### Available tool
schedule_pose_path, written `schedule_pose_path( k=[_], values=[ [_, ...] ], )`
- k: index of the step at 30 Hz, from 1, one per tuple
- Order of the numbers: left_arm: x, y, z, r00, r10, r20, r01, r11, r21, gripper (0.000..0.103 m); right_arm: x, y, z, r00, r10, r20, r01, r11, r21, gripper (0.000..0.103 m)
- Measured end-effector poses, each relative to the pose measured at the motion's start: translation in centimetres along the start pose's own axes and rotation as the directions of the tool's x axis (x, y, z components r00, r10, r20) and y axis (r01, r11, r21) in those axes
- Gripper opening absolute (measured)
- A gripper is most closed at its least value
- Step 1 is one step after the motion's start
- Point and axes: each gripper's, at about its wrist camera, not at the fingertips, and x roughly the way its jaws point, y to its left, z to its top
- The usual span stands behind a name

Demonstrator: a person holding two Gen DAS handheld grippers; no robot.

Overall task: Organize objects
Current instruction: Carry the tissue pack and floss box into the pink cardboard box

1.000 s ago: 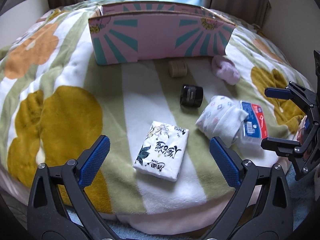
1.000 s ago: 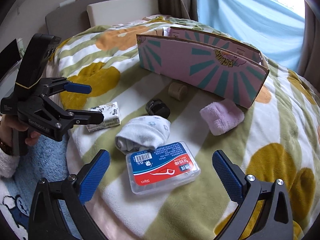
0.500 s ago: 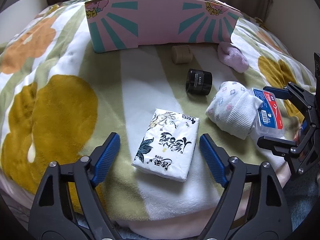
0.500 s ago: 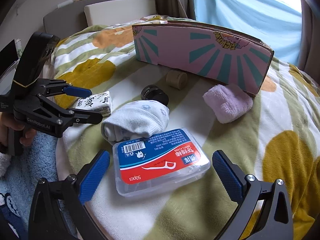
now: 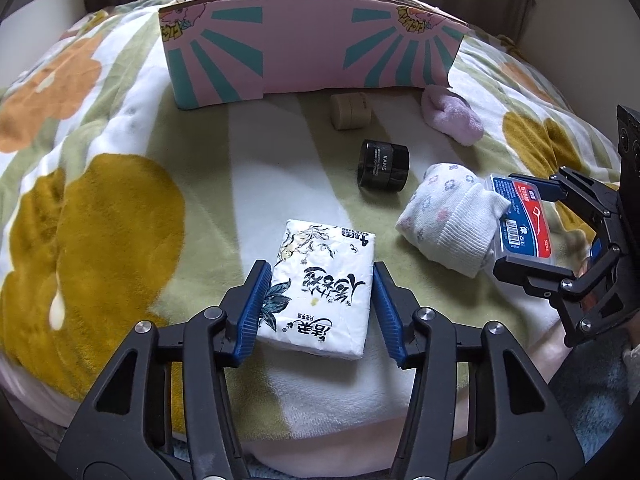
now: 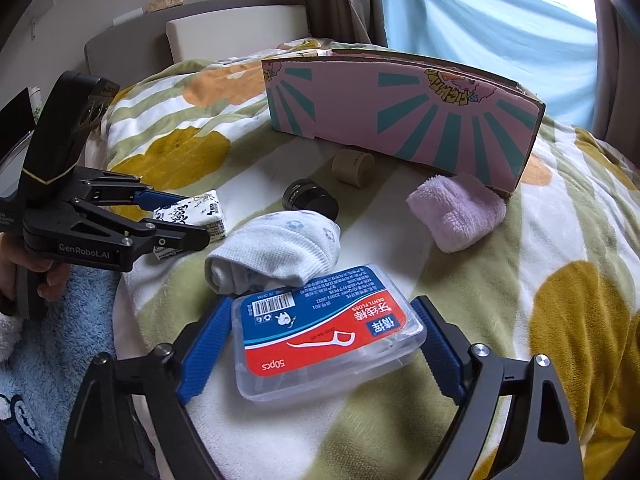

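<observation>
My left gripper straddles a white tissue pack lying on the blanket, with a blue pad against each long side. My right gripper straddles a clear dental floss box with a red and blue label; its pads sit close beside the box's ends. A rolled white sock lies just beyond the floss box. A black jar, a tan jar and a pink fluffy sock lie farther back, in front of a pink and teal cardboard box.
All of it rests on a flowered blanket over a round surface whose near edge drops off just below both grippers. A blue rug lies on the floor to the left. A curtained window stands behind the box.
Both grippers have moved forward and down onto their objects. The left jaws have narrowed around the tissue pack and the right jaws around the floss box.
</observation>
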Motion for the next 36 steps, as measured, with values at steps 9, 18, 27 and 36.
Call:
schedule_pose_path(
  k=[9, 18, 27, 36],
  values=[
    [-1.2, -0.3, 0.3, 1.0, -0.015, 0.022, 0.015, 1.0, 0.003, 0.047, -0.9, -0.2, -0.2, 1.0, -0.017, 0.024, 0.016, 0.999, 0.041, 0.087],
    [-3.3, -0.1, 1.1, 0.997, -0.022, 0.074, 0.024, 0.999, -0.024, 0.047, -2.3, -0.7, 0.4, 0.998, -0.031, 0.048, 0.026, 0.995, 0.099, 0.087],
    [-6.0, 1.1, 2.7, 0.993, -0.035, 0.114, 0.042, 0.998, -0.055, 0.047, -4.2, -0.4, 2.6, 0.996, -0.059, 0.064, 0.05, 0.99, 0.135, 0.086],
    [-9.3, 2.4, 6.4, 0.979, -0.062, 0.194, 0.064, 0.998, -0.007, 0.047, -6.5, -0.9, 7.2, 0.992, -0.104, 0.075, 0.091, 0.982, 0.164, 0.086]
  ],
)
